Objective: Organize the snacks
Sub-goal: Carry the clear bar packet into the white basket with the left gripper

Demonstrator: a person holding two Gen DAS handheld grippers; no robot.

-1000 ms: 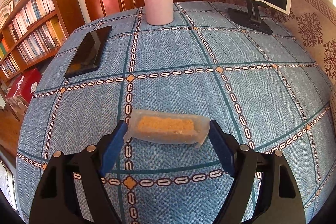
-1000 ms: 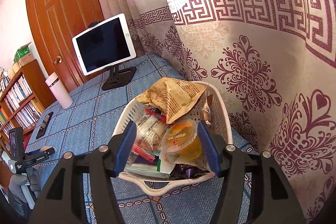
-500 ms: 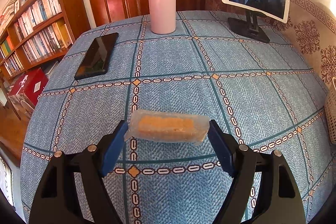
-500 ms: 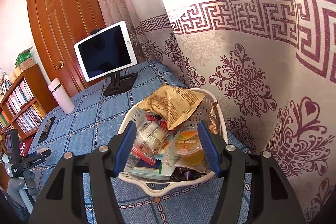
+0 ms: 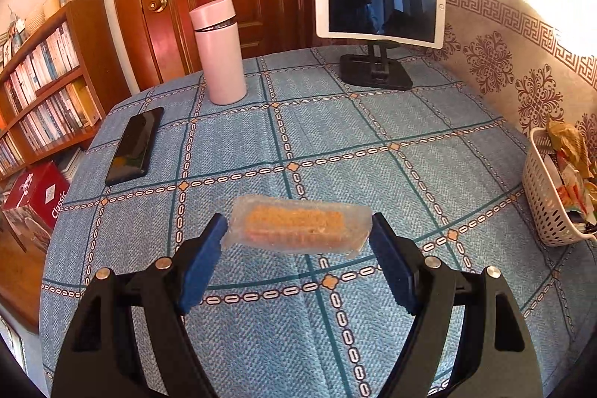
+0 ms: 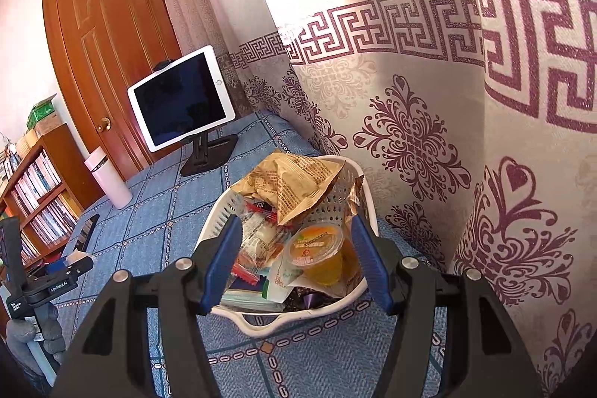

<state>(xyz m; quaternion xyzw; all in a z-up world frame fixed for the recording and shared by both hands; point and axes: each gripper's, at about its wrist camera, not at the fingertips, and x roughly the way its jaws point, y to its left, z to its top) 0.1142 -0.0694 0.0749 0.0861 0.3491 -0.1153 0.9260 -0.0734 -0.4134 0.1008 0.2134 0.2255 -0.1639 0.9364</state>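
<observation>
clearly the left gripper (image 5: 298, 248) has a wrapped wafer snack (image 5: 298, 228) pinched lengthwise between its wide-set pads, low in frame above the blue tablecloth (image 5: 335, 137). it should stay level until over the crowded white basket (image 5: 541, 196) at right edge; the right gripper (image 6: 293, 260) hovers part open, empty, over it.

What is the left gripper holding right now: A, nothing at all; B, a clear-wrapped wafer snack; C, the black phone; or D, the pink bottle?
B: the left gripper has the clear-wrapped wafer snack pinched between its blue pads, lifted above the table, while the phone and pink bottle sit farther back.
</observation>
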